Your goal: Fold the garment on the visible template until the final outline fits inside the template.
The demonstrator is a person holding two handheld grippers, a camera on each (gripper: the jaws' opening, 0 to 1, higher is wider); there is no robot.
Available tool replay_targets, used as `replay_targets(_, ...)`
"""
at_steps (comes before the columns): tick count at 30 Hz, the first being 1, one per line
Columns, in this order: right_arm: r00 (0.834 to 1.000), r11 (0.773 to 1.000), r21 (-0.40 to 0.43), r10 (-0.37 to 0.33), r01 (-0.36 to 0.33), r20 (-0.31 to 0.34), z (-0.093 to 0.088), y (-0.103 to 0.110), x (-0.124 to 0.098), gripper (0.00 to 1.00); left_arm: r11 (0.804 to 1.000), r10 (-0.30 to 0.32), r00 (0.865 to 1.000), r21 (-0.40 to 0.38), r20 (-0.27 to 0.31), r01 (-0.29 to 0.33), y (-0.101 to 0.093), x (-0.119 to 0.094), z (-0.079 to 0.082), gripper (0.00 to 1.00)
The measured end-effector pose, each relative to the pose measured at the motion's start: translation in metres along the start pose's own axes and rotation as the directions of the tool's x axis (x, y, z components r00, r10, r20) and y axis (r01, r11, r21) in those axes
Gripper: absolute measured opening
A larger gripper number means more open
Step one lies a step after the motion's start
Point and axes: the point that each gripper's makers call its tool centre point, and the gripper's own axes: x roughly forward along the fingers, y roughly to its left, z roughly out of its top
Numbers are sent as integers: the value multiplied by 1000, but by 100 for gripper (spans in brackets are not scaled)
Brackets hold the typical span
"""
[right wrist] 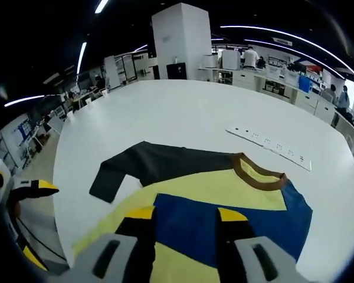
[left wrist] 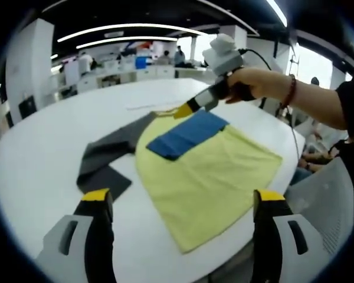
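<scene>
Sleeve (left wrist: 106,156), dark grey, trailed off the garment (left wrist: 206,177) toward nine o'clock on the white surface (left wrist: 41,153); the left claw (left wrist: 180,203) hung released above the near hem, gripping nothing; the blue panel (right wrist: 236,224) lay folded over the yellow body; the right claw (right wrist: 186,215) hovered unclenched above it. Best practice, I judged: pinch that sleeve at its cuff and fold it inward flat; no separate template could be made out.

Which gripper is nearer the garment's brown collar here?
Right. The right gripper hovers at the far edge of the garment, next to the brown collar. The left gripper sits back at the near table edge, by the hem.
</scene>
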Motion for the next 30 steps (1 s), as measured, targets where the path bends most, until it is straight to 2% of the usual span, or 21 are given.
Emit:
replay_targets(6, 998, 996, 69, -58, 58, -5, -8, -32, -12, 55, 1000, 5, 1000, 3, -3, -5, 1, 0, 0, 98)
replay_targets(12, 995, 992, 89, -87, 91, -44, -23, -54, -21, 64, 1000, 9, 1000, -2, -4, -9, 2, 0, -1, 98)
replay_targets(25, 981, 981, 104, -150, 163, -120, -62, -103, -48, 64, 1000, 6, 1000, -3, -9, -6, 1, -1, -2, 99)
replay_targets(30, 979, 978, 118, -153, 170, -137, -77, -115, -55, 64, 1000, 7, 1000, 0, -10, -7, 1, -1, -2, 99)
